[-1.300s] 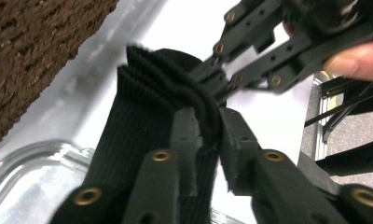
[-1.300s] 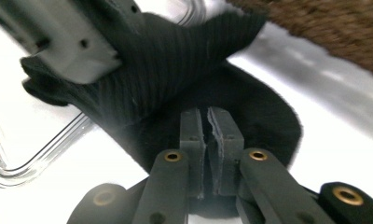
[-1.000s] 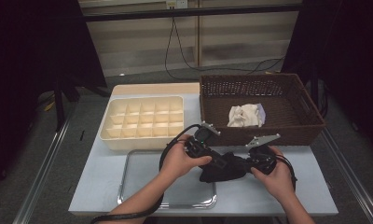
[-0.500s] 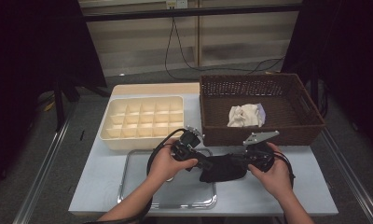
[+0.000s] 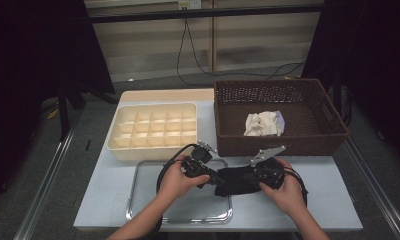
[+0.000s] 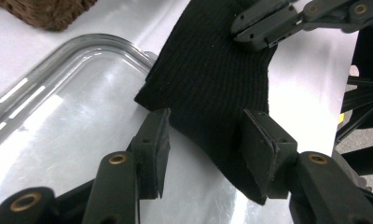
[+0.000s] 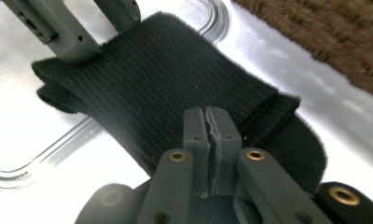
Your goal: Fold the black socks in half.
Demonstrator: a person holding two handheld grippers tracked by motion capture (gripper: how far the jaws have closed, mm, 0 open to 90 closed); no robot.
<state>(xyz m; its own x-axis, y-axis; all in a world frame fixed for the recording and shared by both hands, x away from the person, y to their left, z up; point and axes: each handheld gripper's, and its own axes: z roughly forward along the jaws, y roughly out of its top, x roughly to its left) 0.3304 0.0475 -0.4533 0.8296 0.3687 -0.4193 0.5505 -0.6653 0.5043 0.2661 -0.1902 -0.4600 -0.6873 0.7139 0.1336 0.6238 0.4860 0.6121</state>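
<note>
Pale grey-white flat bench (image 5: 313, 200) carries everything. At its far right stands a dark brown woven wicker basket (image 5: 333, 135), rectangular, with a crumpled white cloth (image 5: 262, 123) lying inside on its floor. Far left of the basket, just beside it, sits a cream plastic organiser box with a grid of small square compartments (image 5: 153, 131); its compartments look bare from the high view. Nearer the person, a shiny rectangular metal tray with rounded corners (image 5: 153, 210) lies flat on the bench, in front of the organiser box.

The black ribbed knit fabric piece (image 5: 235, 181) lies spread between the two hands, its left part over the right rim of the tray, its right part on the bare bench, in front of the basket.

Right gripper (image 7: 211, 135): jaws pressed together, pinching the doubled edge of the fabric at its right end; in the last half second they have just closed a little further, fabric between them. The right hand (image 5: 288, 192) wraps the body of it.

Left gripper (image 6: 208, 140): jaws apart, straddling the left end of the fabric; one corner of the cloth lies between the pads, which do not press on it. The left hand (image 5: 180, 180) holds it low over the tray.
</note>
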